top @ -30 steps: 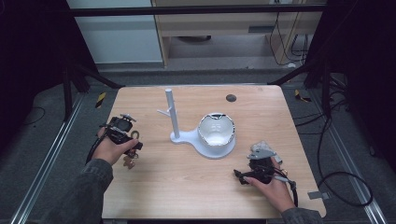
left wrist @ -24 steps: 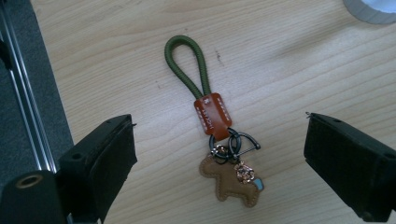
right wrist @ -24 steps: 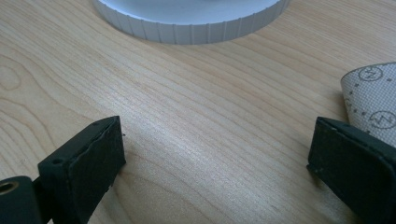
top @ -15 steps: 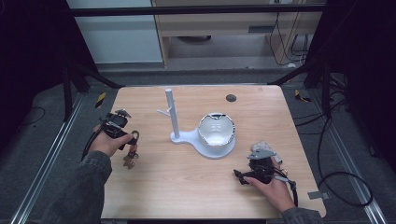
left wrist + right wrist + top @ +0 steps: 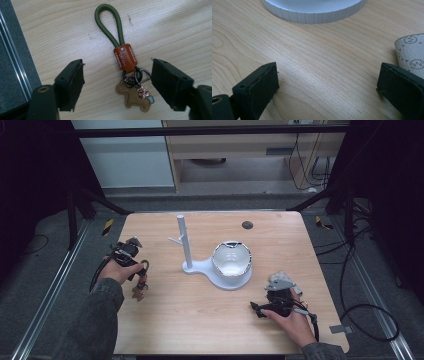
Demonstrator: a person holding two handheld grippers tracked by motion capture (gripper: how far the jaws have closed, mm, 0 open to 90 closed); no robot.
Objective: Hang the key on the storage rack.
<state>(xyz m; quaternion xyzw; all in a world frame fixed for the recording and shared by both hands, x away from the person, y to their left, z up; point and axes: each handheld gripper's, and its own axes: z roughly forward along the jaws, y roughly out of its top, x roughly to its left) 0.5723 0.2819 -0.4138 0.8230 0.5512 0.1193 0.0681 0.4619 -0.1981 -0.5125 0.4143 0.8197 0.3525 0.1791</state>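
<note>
Your left gripper (image 5: 117,82) sits right over the keychain (image 5: 125,67), and that is the relation your next move turns on. The keychain lies flat on the table (image 5: 200,320) between the two jaws, its metal rings (image 5: 133,76) and small leather horse charm (image 5: 133,96) at the level of the pads, the orange leather tab (image 5: 125,58) just ahead of them, and the green cord loop (image 5: 108,23) stretching farther ahead, away from your hand. Its long axis runs nearly straight out along the gripper, leaning a little toward the left jaw at the loop end, so the jaws would meet it across its narrow width.

The jaws have just been closing, yet they stand apart, with bare wood showing on both sides of the rings; neither pad touches anything.

In the high view your left hand (image 5: 120,270) is angled down with the gripper tipped toward you and the keychain at its tip. Your right gripper (image 5: 267,307) rests well apart on the other side of the white stand (image 5: 200,266), jaws wide and empty, so the left is clearly the nearer one.
</note>
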